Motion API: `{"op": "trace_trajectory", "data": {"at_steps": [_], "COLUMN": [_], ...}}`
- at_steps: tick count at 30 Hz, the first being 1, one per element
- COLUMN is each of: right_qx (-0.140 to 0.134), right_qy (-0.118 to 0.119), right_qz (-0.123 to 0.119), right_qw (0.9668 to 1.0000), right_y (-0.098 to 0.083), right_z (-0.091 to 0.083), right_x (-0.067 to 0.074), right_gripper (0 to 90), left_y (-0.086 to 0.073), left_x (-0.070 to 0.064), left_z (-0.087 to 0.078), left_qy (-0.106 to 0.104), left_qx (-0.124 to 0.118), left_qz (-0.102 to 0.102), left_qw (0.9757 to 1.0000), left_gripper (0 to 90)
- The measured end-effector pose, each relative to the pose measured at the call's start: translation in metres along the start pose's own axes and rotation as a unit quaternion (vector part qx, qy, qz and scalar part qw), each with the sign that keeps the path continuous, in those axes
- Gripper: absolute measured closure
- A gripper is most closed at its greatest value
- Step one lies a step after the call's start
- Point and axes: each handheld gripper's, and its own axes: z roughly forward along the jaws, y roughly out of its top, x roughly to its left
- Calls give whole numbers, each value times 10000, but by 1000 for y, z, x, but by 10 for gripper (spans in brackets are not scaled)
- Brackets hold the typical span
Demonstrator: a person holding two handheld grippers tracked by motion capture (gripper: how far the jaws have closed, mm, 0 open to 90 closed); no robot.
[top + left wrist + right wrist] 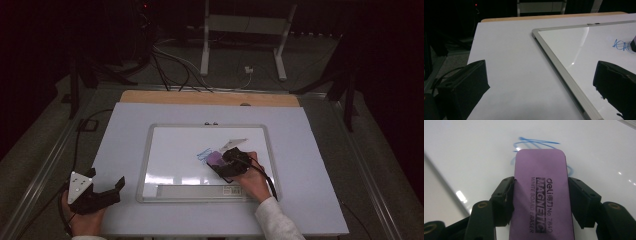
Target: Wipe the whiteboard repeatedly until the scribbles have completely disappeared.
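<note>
Purple foam is showing between the black jaws of the right hand-held gripper (540, 195), which is clamping a magnetic whiteboard eraser (541, 192) by its long sides, the pads pressing in at about the middle of its length. In the high view that eraser (216, 159) is sitting on the whiteboard (165, 150), right at the edge of a small blue scribble (204, 154); in the right gripper view the scribble (536, 143) is peeking out just beyond the eraser's far end, with part of it seemingly lying under the pad. The step in hand looks like wiping that mark away, and doing it well is probably calling for keeping the eraser flat on the board, so the whole felt face is rubbing rather than one corner, and for pushing forward over the blue lines in short overlapping strokes while the clamp is holding firm enough that the eraser is not twisting between the jaws. The left hand-held gripper (102, 192) is resting open and empty on the white surface (310, 165) beside the board's lower left corner; its jaws are standing wide apart in the left gripper view, near the frame (554, 60), where it is well placed to steady the board should it slide.
</note>
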Motion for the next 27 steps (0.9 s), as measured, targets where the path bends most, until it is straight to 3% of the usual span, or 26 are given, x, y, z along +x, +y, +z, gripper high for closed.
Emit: {"op": "trace_trajectory", "data": {"at_steps": [4, 8, 13, 17, 20, 23, 27], "right_qx": [1, 21, -27, -45, -37, -51, -56], "right_qy": [-32, -353, -734, -927, -980, -807, -552], "right_qz": [-11, 282, 752, 1021, 988, 923, 645], "right_qw": [10000, 9990, 9945, 9904, 9903, 9924, 9964], "right_y": [0, -2, -8, -11, -11, -9, -4], "right_z": [0, -3, -7, -10, -10, -8, -3], "right_x": [-1, -15, -38, -50, -47, -41, -25], "right_gripper": [415, 415, 416, 415, 415, 415, 415], "left_y": [0, 0, 0, 0, 0, 0, 0], "left_x": [1, 1, 1, 1, 0, 0, -1], "left_z": [-1, -1, -1, -1, 0, 0, 1], "left_qy": [16, 14, 12, 8, 1, 3, 5], "left_qx": [-20, -15, -17, -13, -1, 8, 8], "left_qz": [-30, -30, -31, -29, -16, -12, -11], "left_qw": [10000, 10000, 10000, 10000, 10000, 10000, 10000], "left_gripper": [6, 6, 6, 6, 6, 6, 6]}}
